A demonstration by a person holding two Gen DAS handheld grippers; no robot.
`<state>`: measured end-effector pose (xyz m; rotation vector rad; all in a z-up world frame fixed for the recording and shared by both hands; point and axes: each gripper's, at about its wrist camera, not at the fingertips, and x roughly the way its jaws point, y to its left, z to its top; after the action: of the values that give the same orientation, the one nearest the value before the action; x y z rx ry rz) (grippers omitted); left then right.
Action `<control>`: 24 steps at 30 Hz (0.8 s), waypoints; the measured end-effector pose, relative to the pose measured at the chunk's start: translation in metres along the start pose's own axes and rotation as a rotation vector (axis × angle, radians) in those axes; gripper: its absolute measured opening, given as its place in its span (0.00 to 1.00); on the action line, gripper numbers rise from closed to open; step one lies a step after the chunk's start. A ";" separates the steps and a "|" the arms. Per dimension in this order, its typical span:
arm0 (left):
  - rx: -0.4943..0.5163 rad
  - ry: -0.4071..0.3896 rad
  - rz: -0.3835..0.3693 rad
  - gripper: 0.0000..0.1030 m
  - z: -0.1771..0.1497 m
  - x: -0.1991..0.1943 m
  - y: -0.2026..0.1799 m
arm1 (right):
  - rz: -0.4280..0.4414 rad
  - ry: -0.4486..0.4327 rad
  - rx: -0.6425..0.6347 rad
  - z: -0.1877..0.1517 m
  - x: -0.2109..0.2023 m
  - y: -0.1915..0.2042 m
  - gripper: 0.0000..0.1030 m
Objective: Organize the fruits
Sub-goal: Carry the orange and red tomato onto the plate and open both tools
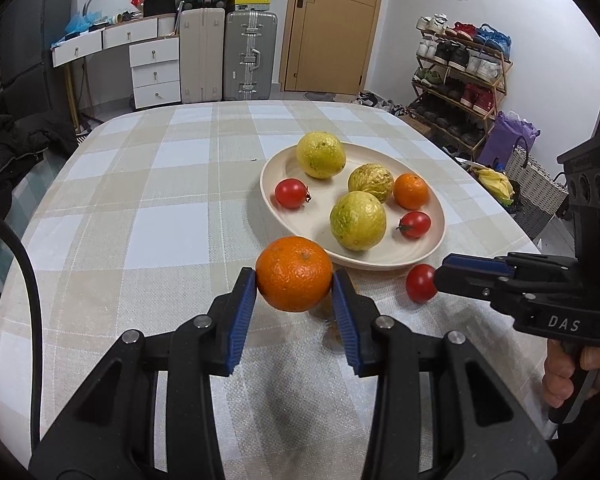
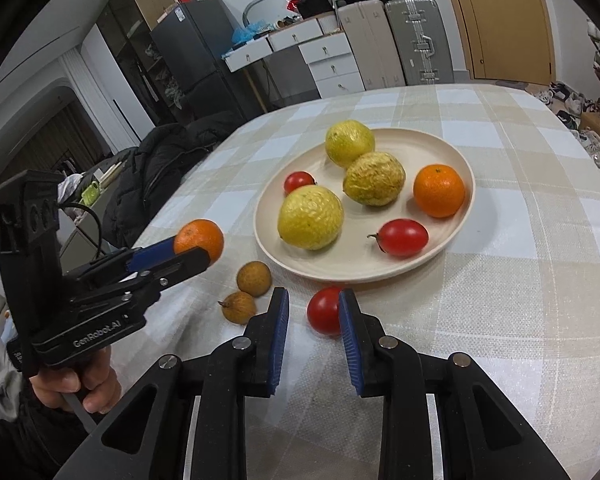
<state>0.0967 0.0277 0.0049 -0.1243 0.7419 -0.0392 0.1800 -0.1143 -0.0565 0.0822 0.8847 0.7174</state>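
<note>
— Gripping the orange [image 1: 294,274] between both blue pads of the left gripper [image 1: 294,280], lifted clear of the checked tablecloth [image 1: 140,200], just short of the near rim of the plate [image 1: 272,208].

— And lying which way from there?

— Straight ahead and slightly right along the fingers; being round, offering no long axis to line up. Sitting nearer the plate than the other hand's fruit.

— Doing what on the right?

— Holding the right gripper [image 2: 314,312] open, medium width, around a small tomato [image 2: 325,311] resting on the cloth just before the plate's rim. Touching or nearly touching the right-hand pad, standing well off the left-hand one; not pinched yet. Needing a slight shift rightward before closing, probably.

— Anything hard to make out?

— Hiding the tomato's right flank behind the pad, so contact cannot be confirmed. Also lying loose left of those fingers: two brown longan-like fruits [image 2: 254,278], mostly hidden behind the orange in the left view.
</note>
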 end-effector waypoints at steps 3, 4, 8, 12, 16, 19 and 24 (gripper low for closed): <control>0.004 0.003 0.000 0.35 -0.001 0.000 -0.001 | -0.052 0.003 -0.020 0.000 0.003 0.001 0.37; 0.004 0.004 0.000 0.35 -0.001 0.000 -0.002 | -0.059 0.010 -0.016 -0.001 0.004 0.000 0.39; 0.003 0.005 0.001 0.35 -0.002 0.000 -0.002 | -0.083 0.035 -0.020 -0.003 0.011 -0.003 0.40; 0.002 0.005 0.002 0.35 -0.003 0.000 -0.002 | -0.052 0.050 0.000 -0.006 0.018 -0.009 0.40; 0.001 0.005 0.000 0.35 -0.003 0.000 -0.001 | -0.040 0.054 -0.003 -0.006 0.023 -0.006 0.39; 0.006 0.008 0.002 0.35 -0.004 0.002 -0.002 | -0.045 0.057 -0.026 -0.006 0.025 0.000 0.35; 0.009 0.010 0.000 0.35 -0.004 0.004 -0.003 | -0.039 0.064 -0.038 -0.007 0.026 0.002 0.30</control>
<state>0.0974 0.0238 -0.0006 -0.1157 0.7513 -0.0430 0.1849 -0.0987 -0.0774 0.0085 0.9314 0.7032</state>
